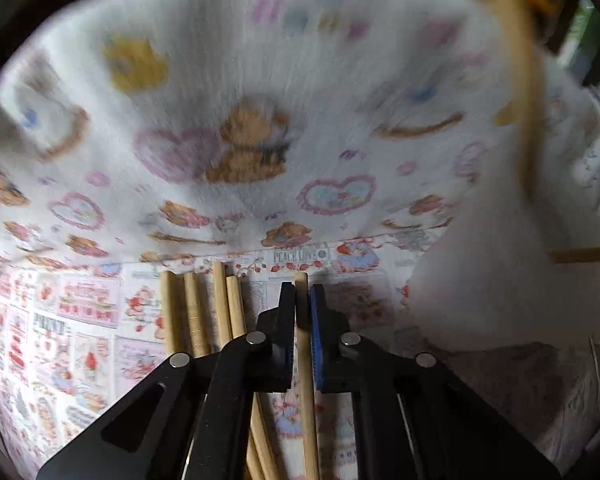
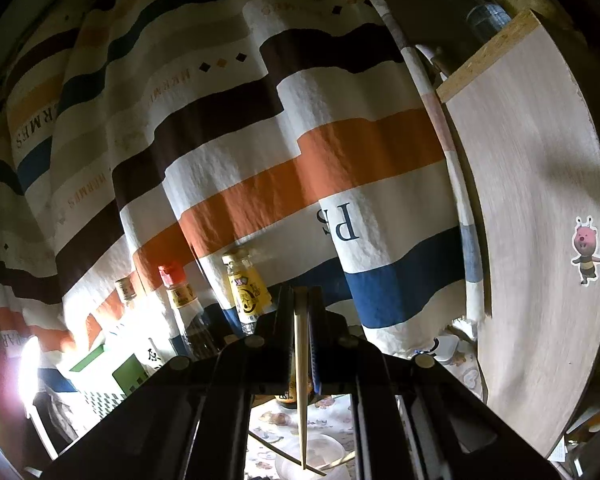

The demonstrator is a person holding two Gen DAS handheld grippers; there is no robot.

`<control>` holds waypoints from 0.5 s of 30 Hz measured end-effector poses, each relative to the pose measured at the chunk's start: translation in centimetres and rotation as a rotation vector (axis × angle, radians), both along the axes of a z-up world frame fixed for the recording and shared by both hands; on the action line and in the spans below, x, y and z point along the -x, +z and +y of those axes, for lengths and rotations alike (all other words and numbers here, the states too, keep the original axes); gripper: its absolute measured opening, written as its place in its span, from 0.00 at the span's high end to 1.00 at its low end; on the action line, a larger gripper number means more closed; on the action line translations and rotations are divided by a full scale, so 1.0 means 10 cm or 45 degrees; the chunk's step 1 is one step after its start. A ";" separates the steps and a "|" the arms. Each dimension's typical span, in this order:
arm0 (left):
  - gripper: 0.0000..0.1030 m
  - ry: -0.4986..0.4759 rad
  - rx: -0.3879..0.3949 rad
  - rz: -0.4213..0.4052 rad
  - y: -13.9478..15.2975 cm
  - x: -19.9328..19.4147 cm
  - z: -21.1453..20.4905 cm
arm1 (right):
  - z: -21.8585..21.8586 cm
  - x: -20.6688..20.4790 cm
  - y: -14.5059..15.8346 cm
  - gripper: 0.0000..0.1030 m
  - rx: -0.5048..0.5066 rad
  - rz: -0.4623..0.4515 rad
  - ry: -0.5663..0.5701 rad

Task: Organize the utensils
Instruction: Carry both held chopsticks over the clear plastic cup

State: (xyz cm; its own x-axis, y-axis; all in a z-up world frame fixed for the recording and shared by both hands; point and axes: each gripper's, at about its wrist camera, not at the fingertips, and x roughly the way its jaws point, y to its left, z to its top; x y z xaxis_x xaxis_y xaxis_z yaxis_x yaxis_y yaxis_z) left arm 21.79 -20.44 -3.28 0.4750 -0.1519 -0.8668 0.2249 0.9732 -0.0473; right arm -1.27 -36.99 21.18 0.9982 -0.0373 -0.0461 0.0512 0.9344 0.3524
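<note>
Chopsticks are in both grips: the left gripper has its jaws nearly closed on one wooden chopstick, pointing low over the printed tablecloth, with four more loose chopsticks lying just to its left, ends near the seam. The right gripper pinches a single pale chopstick, aimed up at a striped curtain, bottles nearby, a wooden board close on the right.

My right hand-held gripper pinches a single wooden chopstick, its tip hanging down toward me, before a striped cloth, three bottles and a wooden board
</note>
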 end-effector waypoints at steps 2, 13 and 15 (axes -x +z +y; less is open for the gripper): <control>0.94 -0.017 -0.014 -0.074 0.18 0.15 0.02 | 0.00 -0.01 0.00 0.92 0.002 0.004 0.000; 0.94 -0.044 0.219 -0.682 1.77 1.24 0.25 | -0.01 -0.02 -0.01 0.92 0.000 0.002 -0.002; 0.94 0.006 0.279 -0.804 1.94 1.40 0.32 | -0.01 -0.01 -0.02 0.92 -0.001 -0.006 0.002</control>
State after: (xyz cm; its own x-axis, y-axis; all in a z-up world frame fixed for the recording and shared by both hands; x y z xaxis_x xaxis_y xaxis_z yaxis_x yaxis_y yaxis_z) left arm 7.78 -17.22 16.15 0.8820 -0.2899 -0.3715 0.2704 0.9570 -0.1048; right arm -1.14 -37.09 21.02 0.9985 -0.0354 -0.0417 0.0479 0.9342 0.3535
